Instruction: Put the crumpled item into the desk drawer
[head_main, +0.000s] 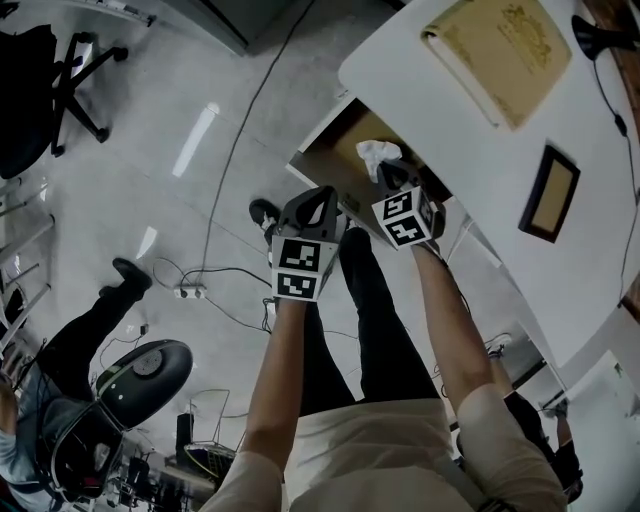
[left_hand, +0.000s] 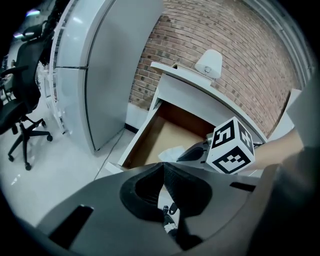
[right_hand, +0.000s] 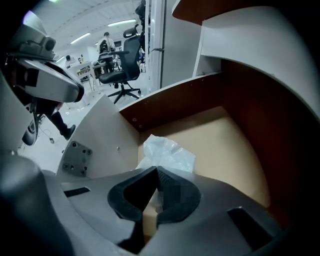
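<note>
The desk drawer (head_main: 335, 150) stands pulled open, with a tan floor (right_hand: 220, 145) and brown walls. The crumpled white item (head_main: 378, 154) hangs over the drawer's open front part, and my right gripper (head_main: 387, 176) is shut on it. In the right gripper view the jaws meet at their tips (right_hand: 157, 172), with the crumpled item (right_hand: 168, 152) bulging just beyond them above the drawer floor. My left gripper (head_main: 318, 197) hovers left of the drawer, jaws shut (left_hand: 162, 166) with nothing between them. From there the drawer (left_hand: 150, 135), the crumpled item (left_hand: 172, 152) and the right gripper (left_hand: 196, 152) all show.
The white desk (head_main: 450, 100) carries a tan book (head_main: 495, 55) and a dark framed object (head_main: 550, 190). A tall grey cabinet (left_hand: 95, 65) stands left of the drawer. An office chair (head_main: 40, 90), floor cables (head_main: 190, 292) and another person's leg (head_main: 110, 300) are to the left.
</note>
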